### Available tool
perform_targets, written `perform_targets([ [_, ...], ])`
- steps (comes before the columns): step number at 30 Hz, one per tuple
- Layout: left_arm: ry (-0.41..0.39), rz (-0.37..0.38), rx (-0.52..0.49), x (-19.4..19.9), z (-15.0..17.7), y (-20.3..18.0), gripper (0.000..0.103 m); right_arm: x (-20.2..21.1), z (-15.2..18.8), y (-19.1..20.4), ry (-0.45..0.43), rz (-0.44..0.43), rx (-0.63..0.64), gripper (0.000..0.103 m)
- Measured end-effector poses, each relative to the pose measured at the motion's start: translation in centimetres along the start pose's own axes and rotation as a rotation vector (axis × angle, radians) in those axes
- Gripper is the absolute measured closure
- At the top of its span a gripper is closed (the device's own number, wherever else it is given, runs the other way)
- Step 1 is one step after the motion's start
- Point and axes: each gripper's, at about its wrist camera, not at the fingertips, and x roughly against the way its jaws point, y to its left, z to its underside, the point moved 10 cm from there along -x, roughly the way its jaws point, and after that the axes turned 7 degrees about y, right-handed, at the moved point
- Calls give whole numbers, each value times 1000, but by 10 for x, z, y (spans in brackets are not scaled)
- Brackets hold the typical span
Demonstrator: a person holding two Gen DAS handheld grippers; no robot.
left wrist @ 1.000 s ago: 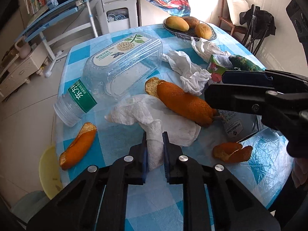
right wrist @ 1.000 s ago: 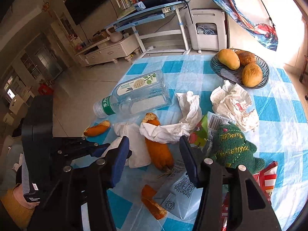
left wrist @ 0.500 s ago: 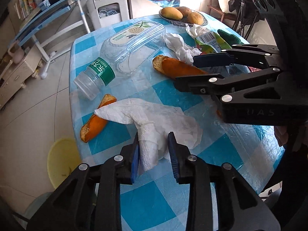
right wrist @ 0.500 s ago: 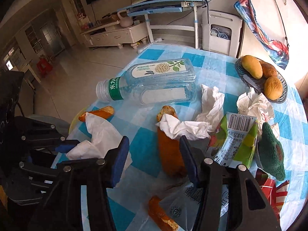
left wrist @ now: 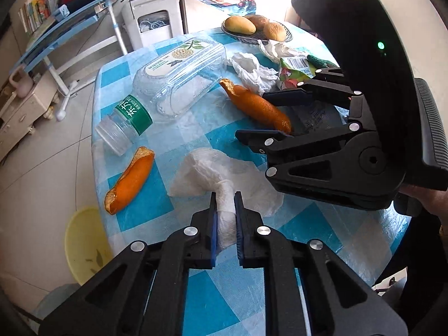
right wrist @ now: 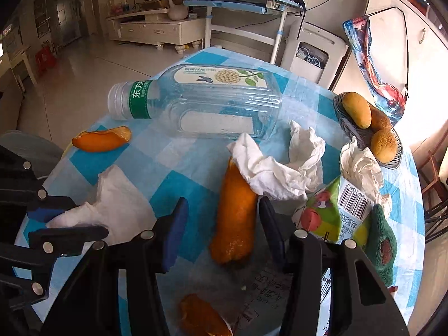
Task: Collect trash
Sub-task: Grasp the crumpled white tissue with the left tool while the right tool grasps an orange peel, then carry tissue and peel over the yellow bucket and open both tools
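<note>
The round table point(right wrist: 196, 165) with a blue and white checked cloth carried all the trash. The biggest thing on it was a clear plastic bottle point(right wrist: 212, 103), which lay on its side at the far part, with its green-labelled neck pointing left. Near the bottle, a white tissue point(left wrist: 224, 176) lay spread on the cloth, and the left gripper point(left wrist: 225, 218) was closed tight on its twisted near end. The right gripper point(right wrist: 221, 226) stood wide, with one finger on each side of a long orange peel point(right wrist: 235, 218), and its pads did not touch the peel. A second crumpled tissue point(right wrist: 280, 168) covered the far end of this peel. A smaller peel point(left wrist: 130, 180) lay at the left edge of the table, well apart from both grippers. A green juice carton point(right wrist: 333, 215) lay to the right.
</note>
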Motion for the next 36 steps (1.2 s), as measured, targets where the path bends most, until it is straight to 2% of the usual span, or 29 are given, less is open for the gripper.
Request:
perform_targets([
  [4,-82,70,58,24,-8,10,92,1,-1,-8,-5,8,-29,56],
  [6,-138,95,95,39,-13,17,92,7,-2,-10,-16,-46,-83,72],
  [8,-193,109,149,52,-17,29,92,13,-2,-12,-24,-127,-137,81],
  [13,-306,85,288,78,-24,66,92,34,-2,0,-63,-332,-236,82],
  [16,-346,57,354,86,-24,84,92,47,-6,14,-87,-382,-224,82],
  [24,-362,-39,483,87,-16,121,92,69,-17,67,-135,-246,-7,82],
  [31,-363,-93,629,89,3,156,92,80,-19,101,-166,-209,106,82],
  [36,-365,-98,736,90,17,179,92,87,-25,123,-193,-193,170,82],
])
